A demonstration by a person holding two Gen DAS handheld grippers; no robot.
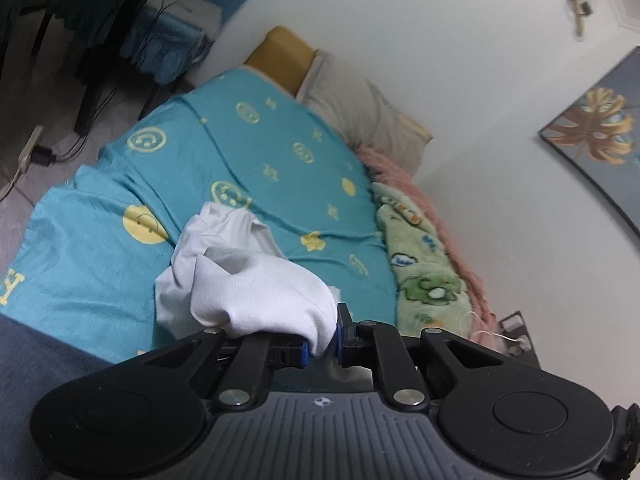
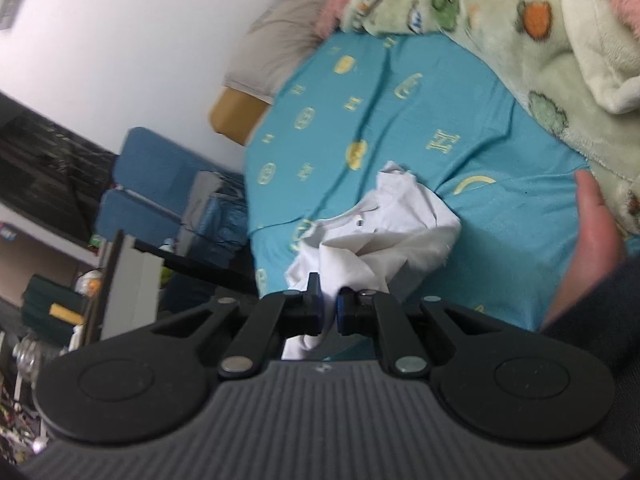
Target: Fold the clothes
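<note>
A white garment [image 1: 248, 280] hangs bunched above the teal bed sheet [image 1: 256, 148]. My left gripper [image 1: 322, 346] is shut on a fold of it, with cloth draped over the left finger. In the right wrist view the same white garment [image 2: 384, 236] is crumpled, with a small button showing. My right gripper [image 2: 328, 312] is shut on another part of it, cloth pinched between the blue pads [image 2: 344, 312]. Both grippers hold it lifted over the bed.
A green and pink fleece blanket [image 1: 420, 264] lies along the wall side of the bed, also in the right wrist view [image 2: 500, 32]. A grey pillow [image 1: 360, 112] lies at the head. A hand [image 2: 592, 240] is at right. Furniture and cables [image 1: 80, 60] stand beside the bed.
</note>
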